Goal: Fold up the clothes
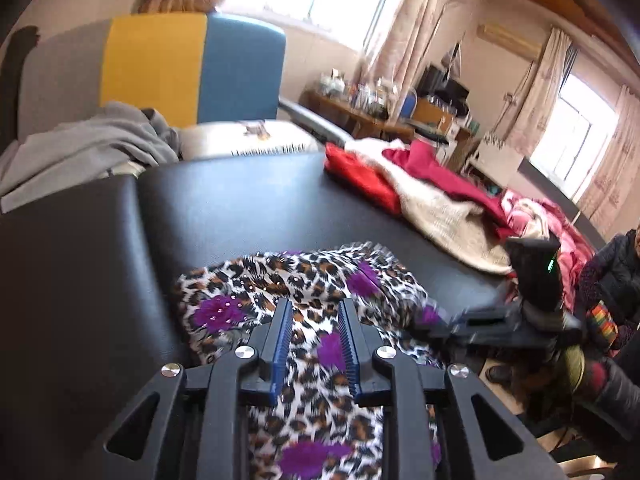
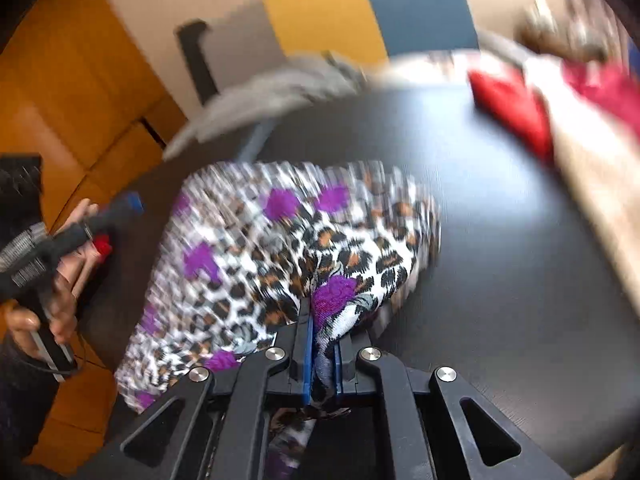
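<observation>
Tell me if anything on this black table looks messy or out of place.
Yes. The leopard-print garment lies bunched and rumpled on the black table, not flat, one edge pinched in the right gripper. The left gripper hovers over it, jaws apart. Behind, red and cream clothes sit in a loose heap, unfolded.

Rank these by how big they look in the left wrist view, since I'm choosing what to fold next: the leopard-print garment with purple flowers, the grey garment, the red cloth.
1. Leopard-print garment with purple flowers, though it lies nearest the camera.
2. Grey garment.
3. Red cloth, partly hidden, so unsure.
</observation>
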`<act>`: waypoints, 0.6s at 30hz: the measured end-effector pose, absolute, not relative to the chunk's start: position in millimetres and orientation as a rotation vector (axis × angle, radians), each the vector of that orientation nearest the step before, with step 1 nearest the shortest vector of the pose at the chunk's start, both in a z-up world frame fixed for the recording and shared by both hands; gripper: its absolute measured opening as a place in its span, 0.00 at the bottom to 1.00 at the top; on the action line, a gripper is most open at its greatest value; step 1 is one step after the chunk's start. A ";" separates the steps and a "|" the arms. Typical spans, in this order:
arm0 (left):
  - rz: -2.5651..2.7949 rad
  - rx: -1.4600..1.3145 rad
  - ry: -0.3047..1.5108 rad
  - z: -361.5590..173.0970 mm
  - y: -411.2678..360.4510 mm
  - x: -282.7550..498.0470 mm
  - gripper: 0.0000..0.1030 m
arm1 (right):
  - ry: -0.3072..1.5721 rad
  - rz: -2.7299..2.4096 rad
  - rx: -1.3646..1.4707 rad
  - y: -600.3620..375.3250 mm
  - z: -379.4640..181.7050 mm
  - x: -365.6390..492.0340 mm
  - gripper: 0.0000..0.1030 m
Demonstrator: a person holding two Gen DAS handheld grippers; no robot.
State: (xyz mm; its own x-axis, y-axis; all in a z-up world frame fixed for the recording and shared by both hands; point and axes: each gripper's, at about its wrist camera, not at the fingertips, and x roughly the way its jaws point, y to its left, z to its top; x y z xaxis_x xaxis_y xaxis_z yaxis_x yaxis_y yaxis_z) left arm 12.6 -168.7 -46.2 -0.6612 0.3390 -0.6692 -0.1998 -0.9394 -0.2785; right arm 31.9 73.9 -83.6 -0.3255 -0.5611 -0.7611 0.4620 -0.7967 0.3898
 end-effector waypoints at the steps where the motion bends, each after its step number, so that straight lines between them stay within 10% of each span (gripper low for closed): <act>1: 2.598 -1.129 -0.243 -52.0 -163.3 7.8 0.22 | -0.180 -2.134 1.280 78.4 -92.0 32.0 0.09; 6: 2.608 -1.306 -0.234 -89.6 -160.6 -12.0 0.22 | -0.330 -2.133 1.225 99.6 -96.2 27.9 0.26; 18: 2.599 -1.312 -0.203 -95.3 -161.6 -8.8 0.23 | -0.036 -1.904 1.173 82.0 -56.9 125.7 0.56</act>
State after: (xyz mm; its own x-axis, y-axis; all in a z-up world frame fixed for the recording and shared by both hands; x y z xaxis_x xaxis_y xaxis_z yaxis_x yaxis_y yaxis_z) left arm -8.8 -161.6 -95.3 -0.5762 0.2587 -0.7753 -0.1353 -0.9657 -0.2216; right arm 125.7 82.0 -56.9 -0.1731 -0.6832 -0.7094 0.6557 -0.6174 0.4346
